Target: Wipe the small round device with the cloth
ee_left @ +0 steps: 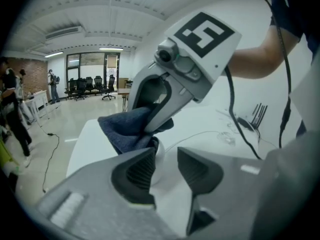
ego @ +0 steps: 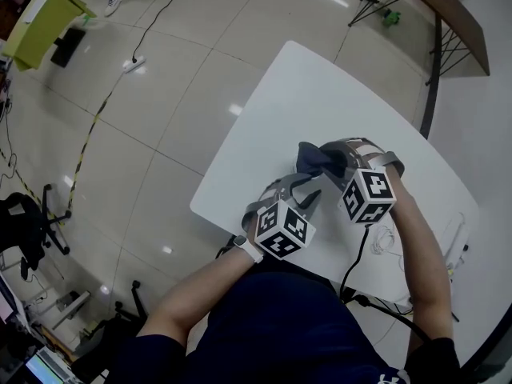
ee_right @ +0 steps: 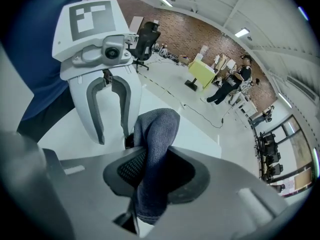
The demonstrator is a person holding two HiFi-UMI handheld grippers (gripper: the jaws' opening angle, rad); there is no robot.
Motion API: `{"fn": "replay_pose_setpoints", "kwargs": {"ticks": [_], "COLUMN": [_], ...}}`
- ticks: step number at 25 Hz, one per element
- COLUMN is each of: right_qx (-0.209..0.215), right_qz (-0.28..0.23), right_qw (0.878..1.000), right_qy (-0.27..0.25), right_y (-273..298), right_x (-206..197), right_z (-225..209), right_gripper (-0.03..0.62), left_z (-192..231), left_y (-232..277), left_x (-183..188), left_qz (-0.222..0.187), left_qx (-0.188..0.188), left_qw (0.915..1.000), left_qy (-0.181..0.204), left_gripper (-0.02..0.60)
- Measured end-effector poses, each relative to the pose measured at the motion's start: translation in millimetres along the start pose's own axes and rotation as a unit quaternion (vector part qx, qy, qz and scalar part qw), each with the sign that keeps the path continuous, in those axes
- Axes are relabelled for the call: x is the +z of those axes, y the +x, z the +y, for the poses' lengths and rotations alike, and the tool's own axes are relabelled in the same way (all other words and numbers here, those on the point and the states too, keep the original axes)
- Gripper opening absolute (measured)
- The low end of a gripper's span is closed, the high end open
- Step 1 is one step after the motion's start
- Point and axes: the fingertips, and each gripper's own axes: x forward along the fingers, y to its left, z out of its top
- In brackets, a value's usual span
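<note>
Small round device [ee_left: 160, 161], white with a dark top, sits on the white table [ego: 320, 86], near the table edge closest to the person. Left gripper [ee_left: 165, 171]: released, its jaws apart low over the table; the device lies against one pad and clear of the other. Right gripper [ee_right: 150, 176]: clenched on a dark blue cloth [ee_right: 152, 149], held above the table, with the cloth's lower fold meeting the device's top. A thin cable [ego: 386, 238] also lies on the table.

Bright, even light — fisheye-warped edges
</note>
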Motion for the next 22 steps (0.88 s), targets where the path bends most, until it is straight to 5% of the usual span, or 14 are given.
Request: {"fn": "replay_pose_setpoints", "kwargs": {"ticks": [10, 16, 22], "right_qx": [0.052, 0.099, 0.099], "right_qz": [-0.011, 0.016, 0.013], "right_qw": [0.998, 0.989, 0.963], "right_qy": [0.014, 0.112, 0.251], "right_y": [40.1, 80.6, 85.4], "right_x": [-16.7, -57.4, -69.0], "right_z": [-20.2, -0.9, 15.9], "right_gripper": [0.106, 0.106, 0.106], "left_z": [3.5, 11.5, 15.6], "left_y": [-2.5, -8.1, -11.0], "left_x": [-0.2, -1.4, -9.0], "left_qz": [-0.008, -0.011, -0.008], "left_qx": [0.005, 0.005, 0.008], "left_qw": [0.9997, 0.9991, 0.9987], "left_qy": [-0.023, -0.041, -0.050], "left_gripper": [0.140, 0.138, 0.138]}}
